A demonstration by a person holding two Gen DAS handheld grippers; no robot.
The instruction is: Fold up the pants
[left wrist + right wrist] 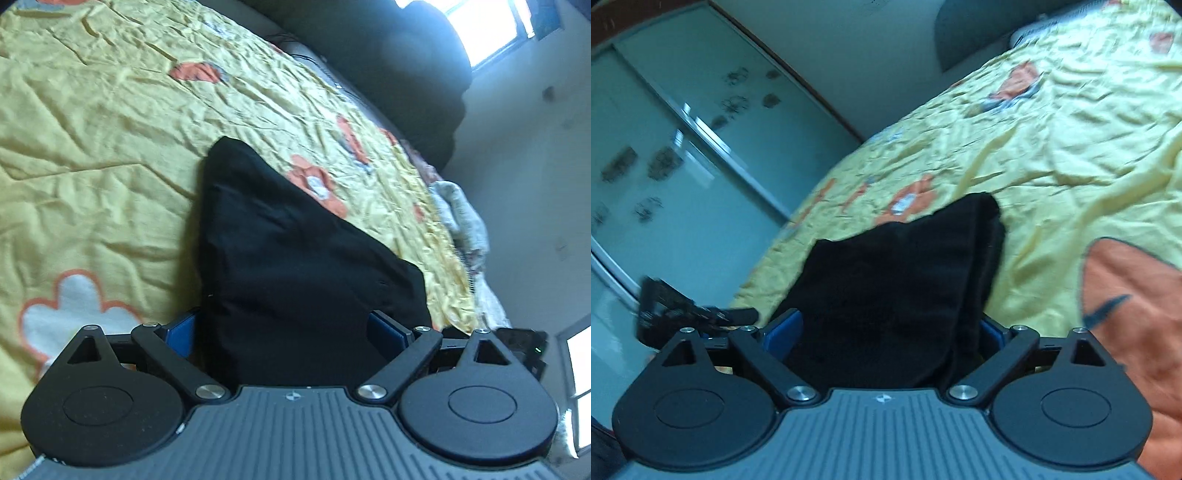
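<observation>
The black pants (288, 251) lie bunched on a yellow flowered bedspread (103, 155). In the left wrist view the cloth runs back between the blue-padded fingers of my left gripper (284, 332), which stand wide apart around it. In the right wrist view the pants (905, 280) likewise fill the gap of my right gripper (890, 332), whose blue pads sit wide on either side of the fabric. Both sets of fingertips are hidden by cloth. The left gripper (683, 314) shows at the left of the right wrist view.
A dark headboard or pillow (406, 74) and a bright window (487, 26) are beyond the bed. Grey-white bedding (461, 214) hangs at the bed's edge. A glass-fronted wardrobe (683, 147) stands beside the bed. A big orange flower print (1134, 314) is at the right.
</observation>
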